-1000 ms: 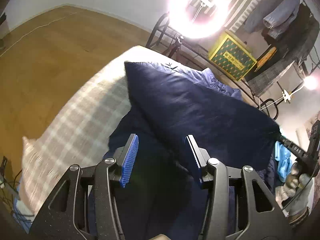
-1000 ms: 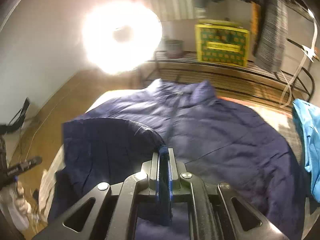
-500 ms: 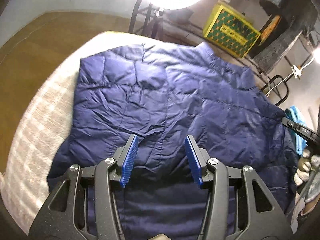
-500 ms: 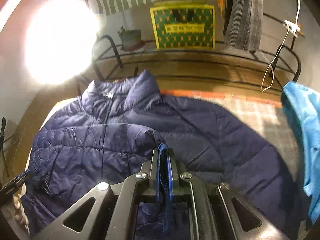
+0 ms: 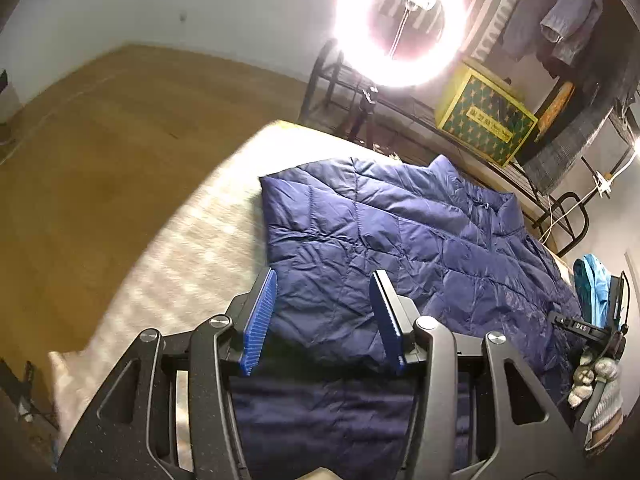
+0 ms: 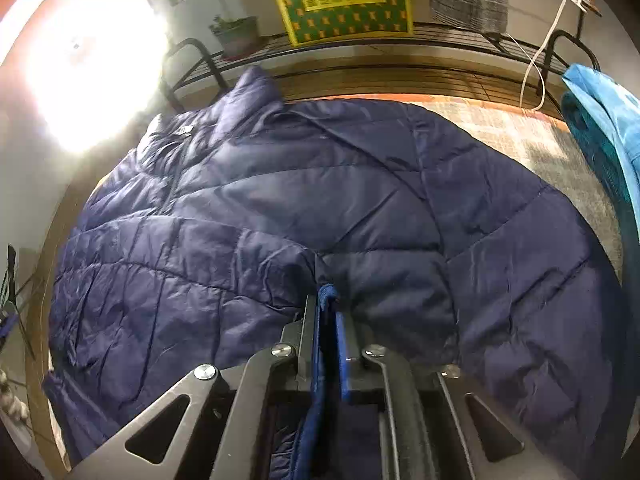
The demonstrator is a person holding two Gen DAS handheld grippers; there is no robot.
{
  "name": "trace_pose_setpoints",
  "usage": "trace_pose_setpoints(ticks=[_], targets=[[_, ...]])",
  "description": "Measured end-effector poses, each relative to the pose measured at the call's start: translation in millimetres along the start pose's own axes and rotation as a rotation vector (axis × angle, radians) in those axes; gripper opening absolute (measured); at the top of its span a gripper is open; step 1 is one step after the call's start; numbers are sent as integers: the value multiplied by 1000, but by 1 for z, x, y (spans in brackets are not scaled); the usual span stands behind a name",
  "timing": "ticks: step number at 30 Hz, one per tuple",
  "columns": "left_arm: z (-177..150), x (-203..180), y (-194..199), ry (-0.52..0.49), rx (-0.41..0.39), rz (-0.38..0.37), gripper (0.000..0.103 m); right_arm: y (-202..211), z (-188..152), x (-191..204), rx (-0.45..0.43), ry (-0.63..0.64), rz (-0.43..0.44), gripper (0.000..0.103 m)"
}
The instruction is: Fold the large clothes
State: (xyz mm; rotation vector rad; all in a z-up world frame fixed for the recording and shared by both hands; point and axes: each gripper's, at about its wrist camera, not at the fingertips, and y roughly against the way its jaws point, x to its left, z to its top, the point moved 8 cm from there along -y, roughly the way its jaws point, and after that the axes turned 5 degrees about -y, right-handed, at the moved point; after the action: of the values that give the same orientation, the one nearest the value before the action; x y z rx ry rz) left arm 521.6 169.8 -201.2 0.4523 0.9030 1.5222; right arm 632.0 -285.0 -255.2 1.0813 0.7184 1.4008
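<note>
I am easing my right tool (image 6: 329, 312) apart around the ribbed cuff (image 6: 326, 292) of the puffy, slippery jacket (image 6: 280, 208); my left tool (image 5: 322, 316) is hovering spread, empty; hems look the surest hold.

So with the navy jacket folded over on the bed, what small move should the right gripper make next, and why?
Probably let go fully and back away. The right gripper has its jaws opening, with the jacket's edge still between them, and the navy jacket already lies flat across the bed. The left gripper is open and holds nothing.
</note>
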Motion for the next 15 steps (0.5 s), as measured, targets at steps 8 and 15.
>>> trace_pose_setpoints(ticks=[8,15], targets=[[-37,22,66,15,7,-28,50,70,-20,1,-89,15,3,33],[-128,89,105,184,2,-52,50,143,-86,1,-131,46,74,33]])
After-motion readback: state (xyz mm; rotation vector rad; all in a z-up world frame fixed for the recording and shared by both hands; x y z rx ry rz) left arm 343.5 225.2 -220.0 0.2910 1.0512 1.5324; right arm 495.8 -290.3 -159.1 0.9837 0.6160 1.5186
